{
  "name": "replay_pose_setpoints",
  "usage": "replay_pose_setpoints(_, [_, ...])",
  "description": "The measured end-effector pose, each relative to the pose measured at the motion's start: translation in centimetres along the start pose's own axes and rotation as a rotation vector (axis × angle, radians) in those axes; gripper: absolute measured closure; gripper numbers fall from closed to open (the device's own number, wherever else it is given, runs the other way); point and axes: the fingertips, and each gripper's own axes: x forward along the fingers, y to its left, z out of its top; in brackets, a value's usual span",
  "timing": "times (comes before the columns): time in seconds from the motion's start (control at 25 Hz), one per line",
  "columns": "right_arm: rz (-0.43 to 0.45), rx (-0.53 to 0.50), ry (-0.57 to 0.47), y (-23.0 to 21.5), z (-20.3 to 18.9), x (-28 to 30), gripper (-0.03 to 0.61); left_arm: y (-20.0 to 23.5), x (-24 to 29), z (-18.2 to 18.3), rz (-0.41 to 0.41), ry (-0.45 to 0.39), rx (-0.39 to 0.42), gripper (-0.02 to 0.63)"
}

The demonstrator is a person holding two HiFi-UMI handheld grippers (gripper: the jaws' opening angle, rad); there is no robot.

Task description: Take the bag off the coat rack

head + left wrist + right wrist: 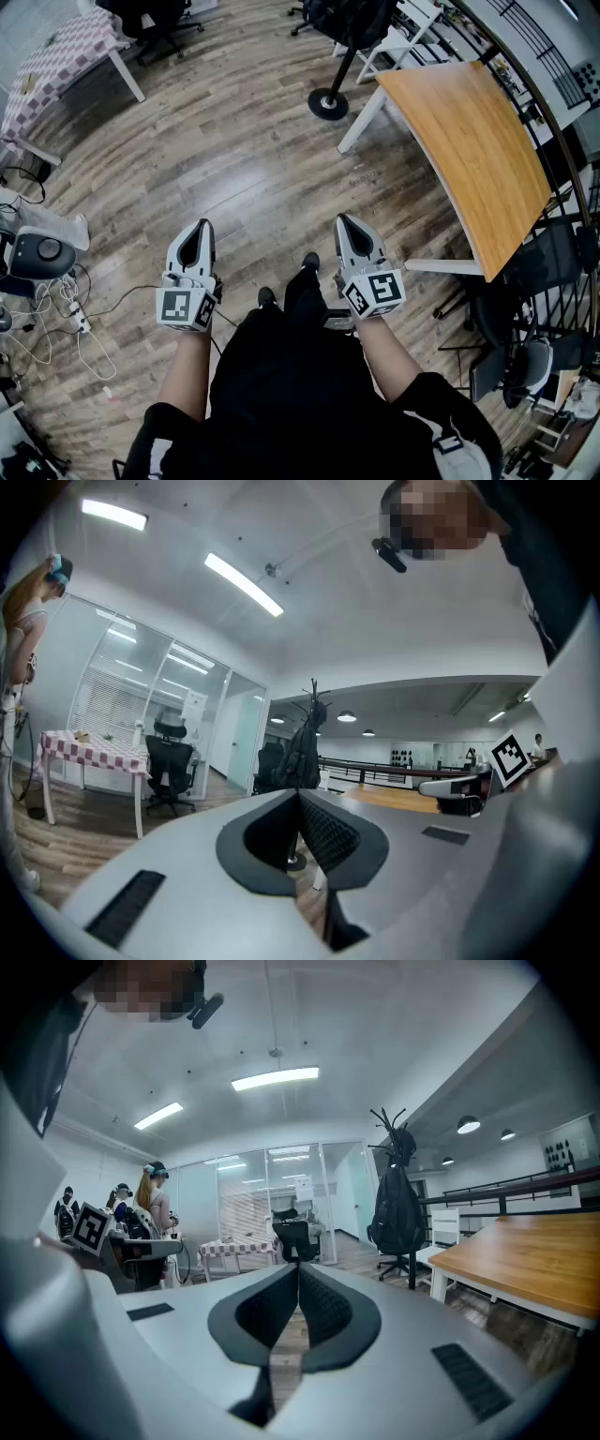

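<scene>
Presently left gripper (199, 231) jaws together, empty; right gripper (347, 226) likewise

No writing I could read

I found no word, number or brand name that I could make out in any view. The left marker cube (185, 307) on the left gripper (199, 228) and the right marker cube (375, 291) on the right gripper (345, 221) bore only black-and-white square patterns, not letters. A white sheet (302, 1188) hung on the glass partition (248, 1194) far across the room, but it was too small for me to read.
</scene>
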Motion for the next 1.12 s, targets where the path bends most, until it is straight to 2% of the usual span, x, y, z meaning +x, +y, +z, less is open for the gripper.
replay_pose_setpoints(0.16, [-0.007, -0.013, -0.047, -0.9, 0.7, 1.1, 0.546, 1.1, 1.9, 0.9, 0.003, -0.053, 0.063, 0.600])
replay_pose_setpoints(0.28, [0.009, -0.019, -0.037, -0.5, 0.4, 1.2, 0.546, 1.1, 1.8, 0.9, 0.004, -0.054, 0.071, 0.600])
replay_pose_setpoints(0.48, [0.042, -0.028, -0.025, 0.5, 0.3, 1.8, 0.546, -0.5, 1.8, 0.4, -0.033, -0.033, 0.129, 0.600])
replay_pose_setpoints(0.72, [0.060, -0.011, -0.017, 0.4, 0.1, 2.5, 0.546, -1.2, 2.1, -1.0, -0.039, 0.016, 0.079, 0.600])
replay_pose_setpoints(0.92, [0.022, 0.056, -0.088, -2.2, 1.7, 2.0, 0.546, -1.7, 3.3, -0.6, -0.056, 0.011, 0.096, 0.600])
replay_pose_setpoints(1.12, [-0.026, 0.030, -0.050, -4.8, 1.5, 2.5, 0.546, -2.2, 6.0, -0.4, -0.083, 0.017, 0.108, 0.600])
